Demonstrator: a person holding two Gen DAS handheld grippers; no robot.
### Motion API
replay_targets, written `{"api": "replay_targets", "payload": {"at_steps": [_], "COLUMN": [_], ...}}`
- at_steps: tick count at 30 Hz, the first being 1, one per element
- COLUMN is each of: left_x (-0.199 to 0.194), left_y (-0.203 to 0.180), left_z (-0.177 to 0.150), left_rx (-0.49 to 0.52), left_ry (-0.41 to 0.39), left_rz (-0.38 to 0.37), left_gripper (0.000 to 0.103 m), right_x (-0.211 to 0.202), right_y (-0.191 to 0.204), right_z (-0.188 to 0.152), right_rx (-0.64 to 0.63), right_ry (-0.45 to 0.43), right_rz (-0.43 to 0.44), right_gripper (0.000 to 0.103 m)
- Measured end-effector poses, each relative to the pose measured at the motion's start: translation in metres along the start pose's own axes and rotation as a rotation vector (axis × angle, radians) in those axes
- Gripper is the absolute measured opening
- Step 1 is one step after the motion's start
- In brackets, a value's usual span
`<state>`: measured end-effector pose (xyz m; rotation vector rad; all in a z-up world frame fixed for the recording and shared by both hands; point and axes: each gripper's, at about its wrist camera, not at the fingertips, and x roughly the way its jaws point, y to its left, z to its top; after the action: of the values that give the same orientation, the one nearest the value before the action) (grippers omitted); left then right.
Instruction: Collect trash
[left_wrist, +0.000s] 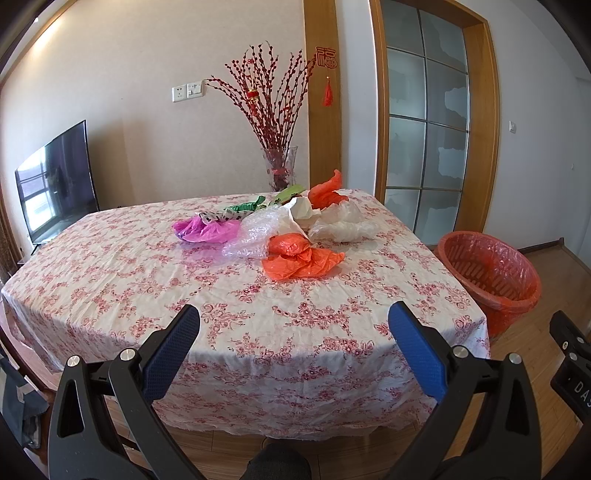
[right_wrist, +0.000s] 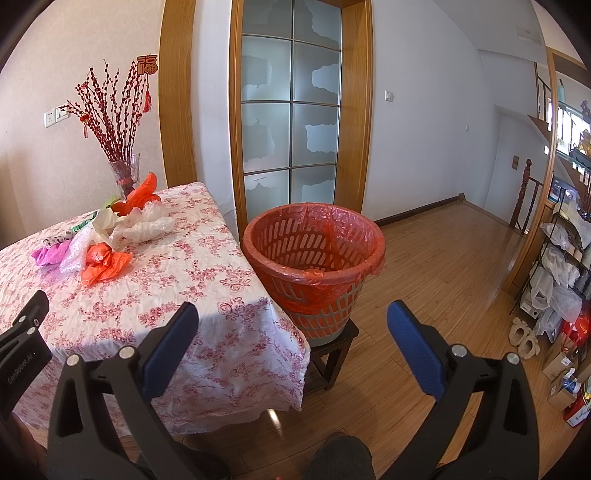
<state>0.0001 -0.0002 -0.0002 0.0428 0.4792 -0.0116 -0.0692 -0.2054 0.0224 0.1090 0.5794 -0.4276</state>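
A heap of crumpled plastic bags lies on the far half of the floral tablecloth (left_wrist: 155, 288): an orange bag (left_wrist: 299, 256) nearest, clear bubble wrap (left_wrist: 255, 232), a purple bag (left_wrist: 207, 230), white bags (left_wrist: 343, 223), green scraps (left_wrist: 245, 205) and another orange bag (left_wrist: 325, 192). The same orange bag (right_wrist: 103, 264) shows in the right wrist view. A slotted basket with an orange liner (right_wrist: 314, 254) stands on a small stool at the table's right end (left_wrist: 491, 273). My left gripper (left_wrist: 293, 325) is open above the table's near edge. My right gripper (right_wrist: 291, 325) is open, facing the basket.
A glass vase of red branches (left_wrist: 279, 170) stands behind the table by the wall. A television (left_wrist: 55, 184) is at the far left. A frosted glass door (right_wrist: 291, 110) is behind the basket. Cluttered shelves (right_wrist: 561, 266) line the right side; wooden floor (right_wrist: 443, 280) lies between.
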Motion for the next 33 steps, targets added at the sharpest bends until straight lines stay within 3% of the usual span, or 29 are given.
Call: {"api": "replay_targets", "payload": {"at_steps": [12,17,24,33], "left_x": [0.002,0.014,0.047,0.101], "left_y": [-0.007,0.003,0.039,0.102], "left_z": [-0.008,0.004,0.022,0.041], "left_rx": [-0.005,-0.024,-0.064,-0.131], "left_ry": [0.001,0.019,0.055,0.095], "left_rz": [0.004,0.033,0.093,0.181], "left_gripper": [0.101,0.101,0.101,0.101], "right_x": [0.003,0.014,0.039,0.097], "right_y": [0.002,0.004,0.03,0.1], "right_z": [0.001,0.009,0.029,0.062], "right_rx": [-0.001,0.005,-0.011,-0.048], "right_ry": [0.004,0.012,0.022,0.058], "right_rz": [-0.003,0.014,0.084,0.183], "right_gripper": [0.099,0.099,0.099,0.099]}}
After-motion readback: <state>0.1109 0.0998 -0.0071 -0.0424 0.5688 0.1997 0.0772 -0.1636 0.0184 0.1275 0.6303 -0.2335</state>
